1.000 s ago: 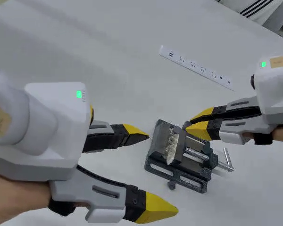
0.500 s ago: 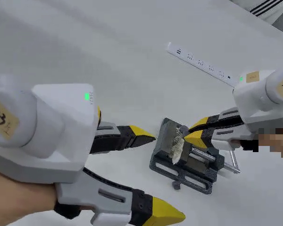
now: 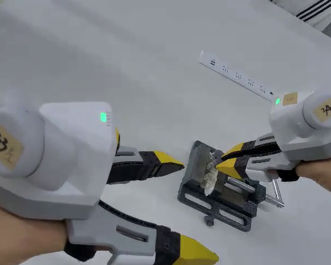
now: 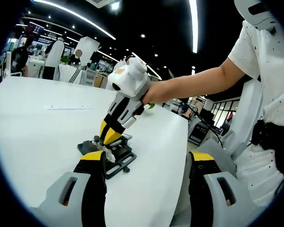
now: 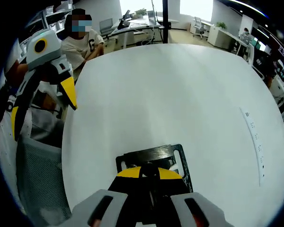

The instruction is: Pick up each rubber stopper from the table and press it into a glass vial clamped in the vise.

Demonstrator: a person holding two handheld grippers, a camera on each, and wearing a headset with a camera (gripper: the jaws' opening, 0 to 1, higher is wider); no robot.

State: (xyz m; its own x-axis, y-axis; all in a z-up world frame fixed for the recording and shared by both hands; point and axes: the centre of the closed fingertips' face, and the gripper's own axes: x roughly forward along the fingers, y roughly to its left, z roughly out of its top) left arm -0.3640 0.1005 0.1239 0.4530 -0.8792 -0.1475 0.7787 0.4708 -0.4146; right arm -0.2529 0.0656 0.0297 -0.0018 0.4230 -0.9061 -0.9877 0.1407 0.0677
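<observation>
White table (image 3: 127, 66) is bearing the vise (image 3: 220, 201), where the right gripper (image 3: 219, 162), clenched on what looks like a stopper (image 5: 149, 169), is seating it on a clamped vial (image 3: 211, 175), likely needing a straight push next, while the left gripper (image 3: 198, 210) is hanging agape alongside.

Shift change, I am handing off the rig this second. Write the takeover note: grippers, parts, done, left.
Left gripper: open, holding nothing, above the table beside the vise.
Right gripper: jaws shut, tips at the glass vials clamped in the vise. Whether a stopper is pinched between them is too small to tell.
Done: vials are clamped. How many are plugged cannot be told.
Left: probably press down at the vials, then check each one.
</observation>
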